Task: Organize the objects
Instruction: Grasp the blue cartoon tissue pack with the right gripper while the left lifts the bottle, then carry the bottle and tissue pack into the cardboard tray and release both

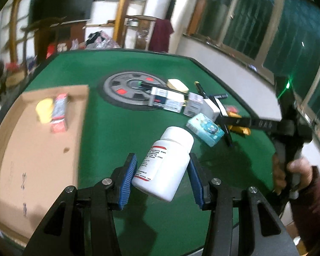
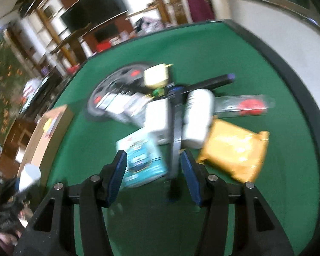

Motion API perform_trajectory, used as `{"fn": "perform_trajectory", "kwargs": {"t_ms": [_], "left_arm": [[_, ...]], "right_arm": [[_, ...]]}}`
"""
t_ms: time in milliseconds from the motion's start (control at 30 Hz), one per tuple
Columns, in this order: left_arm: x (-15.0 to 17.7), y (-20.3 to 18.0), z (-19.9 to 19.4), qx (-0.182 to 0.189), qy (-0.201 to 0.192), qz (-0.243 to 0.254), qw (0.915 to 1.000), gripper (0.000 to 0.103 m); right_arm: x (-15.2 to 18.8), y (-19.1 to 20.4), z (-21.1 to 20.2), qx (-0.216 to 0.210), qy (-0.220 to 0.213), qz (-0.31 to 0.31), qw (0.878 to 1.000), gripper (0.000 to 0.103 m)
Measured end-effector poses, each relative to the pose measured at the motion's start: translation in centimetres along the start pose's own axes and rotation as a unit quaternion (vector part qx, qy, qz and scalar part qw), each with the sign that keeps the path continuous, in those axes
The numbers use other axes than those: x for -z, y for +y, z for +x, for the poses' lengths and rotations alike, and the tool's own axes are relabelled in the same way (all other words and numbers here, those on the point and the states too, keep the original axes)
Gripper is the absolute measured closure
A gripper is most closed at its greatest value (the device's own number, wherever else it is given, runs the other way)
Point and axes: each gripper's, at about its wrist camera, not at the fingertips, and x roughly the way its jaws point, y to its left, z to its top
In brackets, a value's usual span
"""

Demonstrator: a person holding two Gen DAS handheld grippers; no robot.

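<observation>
your left gripper (image 1: 162, 173) pinches a white pill bottle (image 1: 164, 164), tilted, above the green table (image 1: 108, 132); its red-striped label has small print, too fine to read. cardboard tray (image 1: 32, 149) sits to the left w/ a yellow item (image 1: 44, 110) and a red-grey box (image 1: 59, 113) inside. your right gripper (image 2: 153, 171) is spread, nothing pressed btwn the pads, over a teal packet (image 2: 141, 160) in the pile; its writing's blurred.

- The left gripper (image 1: 162, 177) had black angular arms, silver round screws and ribbed blue pads.
- The right gripper (image 2: 153, 175) looked the same.
- At right, a hand (image 1: 292, 172) wore a maroon sleeve (image 1: 313, 209).
</observation>
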Motion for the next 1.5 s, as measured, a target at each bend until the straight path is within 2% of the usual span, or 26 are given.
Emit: {"fn": "perform_trajectory", "kwargs": {"t_ms": [133,233,367,500,633,767,800,867,900,1000,1233,1367,1500], "left_arm": [[0.4,1.8,-0.9,-0.011,-0.013,-0.021,0.9996,0.061],[0.7,3.1,-1.8,-0.019,-0.023,-0.035,0.9989,0.061],[0.8,4.5,-2.2,-0.029,-0.029,-0.051,0.9979,0.061],[1.0,5.4,-2.3,-0.032,-0.030,-0.064,0.9970,0.061],[1.4,5.9,-2.6,-0.028,-0.034,-0.066,0.9969,0.061],[1.5,6.6,-2.5,-0.023,-0.040,-0.074,0.9962,0.061],[1.5,7.0,-2.4,-0.023,-0.039,-0.077,0.9960,0.061],[1.4,7.6,-2.6,-0.029,-0.039,-0.085,0.9952,0.061],[1.3,8.0,-2.8,-0.032,-0.041,-0.089,0.9947,0.061],[1.2,8.9,-3.8,-0.042,-0.052,-0.095,0.9932,0.061],[0.2,11.4,-6.4,-0.062,-0.072,-0.106,0.9898,0.061],[-1.4,12.9,-7.1,-0.083,-0.076,-0.100,0.9887,0.061],[-3.2,14.9,-6.5,-0.097,-0.068,-0.099,0.9880,0.061]], "right_arm": [[-0.4,2.7,2.9,-0.001,0.035,-0.051,0.998,0.051],[-0.8,3.9,5.5,0.059,0.060,-0.079,0.993,0.051],[-1.0,5.3,6.8,0.094,0.063,-0.120,0.986,0.051],[-0.2,6.9,7.7,0.164,0.067,-0.175,0.968,0.051],[-0.6,6.5,6.9,0.156,0.068,-0.153,0.973,0.051],[-0.6,6.3,7.5,0.163,0.075,-0.153,0.972,0.050],[-0.6,6.2,7.5,0.158,0.076,-0.146,0.974,0.053],[-0.8,6.2,7.3,0.151,0.077,-0.136,0.976,0.072],[-1.0,5.9,7.1,0.139,0.081,-0.125,0.979,0.085],[-1.1,5.3,6.6,0.099,0.086,-0.089,0.987,0.092],[-1.2,6.6,4.0,0.016,0.064,-0.051,0.997,0.093],[-2.3,9.9,2.3,-0.047,0.048,-0.054,0.996,0.093],[-3.9,14.0,2.3,-0.116,0.050,-0.051,0.991,0.093]]}}
